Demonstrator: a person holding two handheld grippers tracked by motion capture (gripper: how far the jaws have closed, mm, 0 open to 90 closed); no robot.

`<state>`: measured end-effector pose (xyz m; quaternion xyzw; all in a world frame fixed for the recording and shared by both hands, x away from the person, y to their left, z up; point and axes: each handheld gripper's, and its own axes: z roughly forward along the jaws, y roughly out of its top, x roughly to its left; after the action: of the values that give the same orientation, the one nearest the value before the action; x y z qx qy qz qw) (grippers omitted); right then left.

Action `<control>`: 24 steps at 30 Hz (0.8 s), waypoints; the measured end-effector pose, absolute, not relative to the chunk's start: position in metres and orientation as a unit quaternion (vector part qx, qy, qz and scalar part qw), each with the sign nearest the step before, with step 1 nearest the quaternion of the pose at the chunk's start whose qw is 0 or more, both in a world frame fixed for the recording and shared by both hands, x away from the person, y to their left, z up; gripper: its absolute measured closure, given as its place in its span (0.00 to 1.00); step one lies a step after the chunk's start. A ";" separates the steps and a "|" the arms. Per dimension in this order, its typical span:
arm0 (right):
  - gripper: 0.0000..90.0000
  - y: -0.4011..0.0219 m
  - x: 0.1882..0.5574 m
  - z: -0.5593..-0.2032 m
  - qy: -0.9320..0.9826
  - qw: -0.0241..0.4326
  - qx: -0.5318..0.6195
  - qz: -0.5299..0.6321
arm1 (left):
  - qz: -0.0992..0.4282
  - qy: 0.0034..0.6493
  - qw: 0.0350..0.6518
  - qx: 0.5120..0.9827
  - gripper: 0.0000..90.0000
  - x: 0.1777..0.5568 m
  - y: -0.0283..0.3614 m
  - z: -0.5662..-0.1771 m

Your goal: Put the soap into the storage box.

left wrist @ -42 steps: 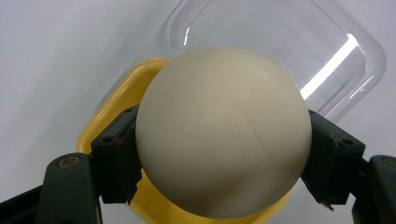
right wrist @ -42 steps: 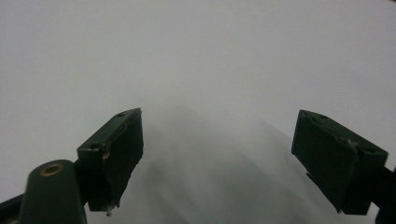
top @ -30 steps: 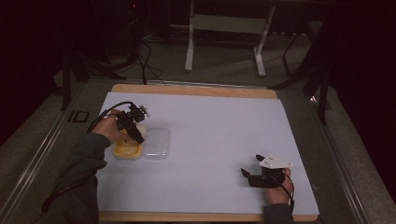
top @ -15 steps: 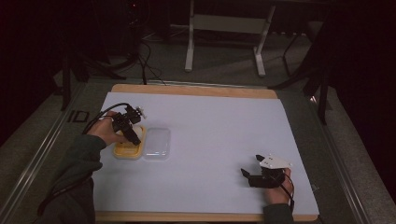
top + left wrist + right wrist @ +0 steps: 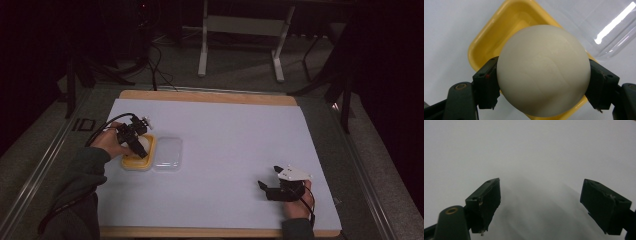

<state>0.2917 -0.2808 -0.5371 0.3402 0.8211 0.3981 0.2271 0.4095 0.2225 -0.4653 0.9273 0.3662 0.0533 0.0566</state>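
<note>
A white sheet is covering most of the tabletop (image 5: 230, 150), its wooden edge showing at the far and near sides. On the left part of it a yellow tray (image 5: 131, 163) is lying, and a clear plastic lid (image 5: 168, 154) is resting just beside it, on the side toward the middle of the sheet.

The left gripper (image 5: 138, 146) is hanging over the yellow tray, held in the person's left hand (image 5: 111, 145). In the left gripper view its two black jaws are pressing on either side of a smooth white ball (image 5: 543, 70), roughly half open around it, and the ball is sitting above the tray's hollow; whether it is touching the tray's floor I cannot tell.

The right gripper (image 5: 264, 188) is sitting well apart, near the sheet's near right corner, in the person's right hand (image 5: 298, 203). In the right gripper view its jaws are standing wide apart with nothing between them, only bare white sheet ahead.
</note>
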 end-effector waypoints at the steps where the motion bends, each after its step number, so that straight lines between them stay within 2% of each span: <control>1: 0.18 -0.281 0.292 -0.537 0.821 0.227 0.340 0.398 | 0.053 0.365 0.055 0.928 0.28 0.410 0.223 -0.466; 24: 0.18 -0.280 0.291 -0.537 0.822 0.228 0.339 0.397 | 0.045 0.343 0.038 0.937 0.28 0.409 0.223 -0.489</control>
<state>0.2914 -0.2805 -0.5372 0.3386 0.8218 0.3972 0.2285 0.4092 0.2229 -0.4890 0.9375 0.3431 0.0445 0.0377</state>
